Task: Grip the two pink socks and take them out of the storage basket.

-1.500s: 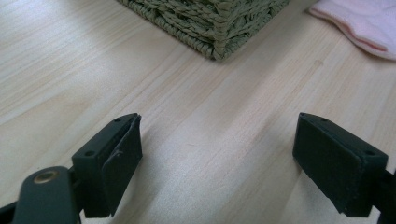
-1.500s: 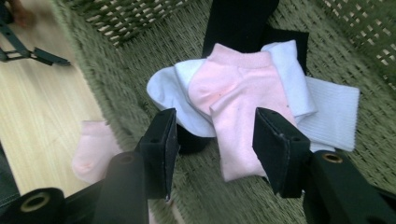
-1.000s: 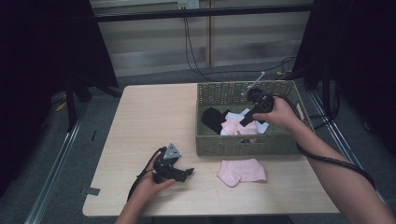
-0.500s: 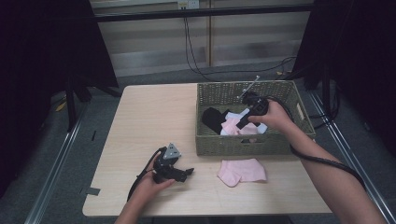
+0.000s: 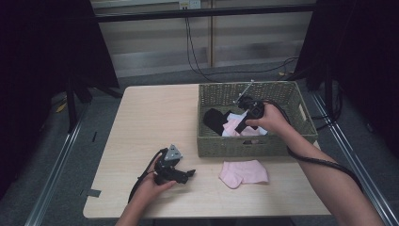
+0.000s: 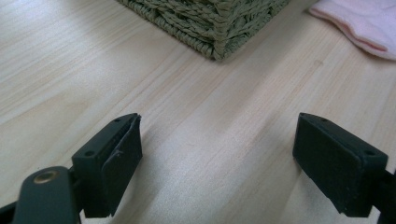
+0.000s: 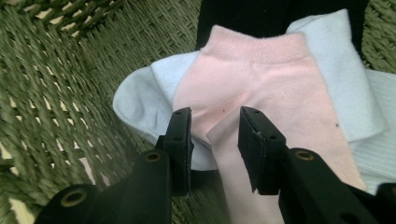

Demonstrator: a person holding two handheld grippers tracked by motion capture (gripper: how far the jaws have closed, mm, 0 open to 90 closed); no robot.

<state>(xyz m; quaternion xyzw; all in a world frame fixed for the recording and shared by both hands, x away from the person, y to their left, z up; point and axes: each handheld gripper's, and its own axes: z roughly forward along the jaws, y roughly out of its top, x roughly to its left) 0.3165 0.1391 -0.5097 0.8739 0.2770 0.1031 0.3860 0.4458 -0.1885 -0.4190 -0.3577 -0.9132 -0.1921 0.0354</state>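
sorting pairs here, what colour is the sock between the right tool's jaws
Pale pink sock, lying on light blue ones; clearest in the right gripper view.

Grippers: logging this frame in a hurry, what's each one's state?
Left gripper: open, empty, over the table.
Right gripper: open, fingers either side of the pink sock in the basket.

Pale wood table (image 5: pixel 155 127) at centre frame, light grain, rounded corners. Grey carpet floor (image 5: pixel 101 82) around it. Metal rail (image 5: pixel 54 176) running diagonally at lower left; another rail (image 5: pixel 350 162) at lower right. Dark tape patch (image 5: pixel 89 192) on the floor near the table's lower left corner. Black curtains (image 5: pixel 42 42) filling upper left, more curtain (image 5: pixel 362 56) at upper right. Pale panelled wall (image 5: pixel 150 42) across the top centre, black bar (image 5: pixel 202 13) along it. Black cables (image 5: pixel 193 52) hanging down the wall to the floor. White socket (image 5: pixel 187 4) at top edge. Dim, even light.
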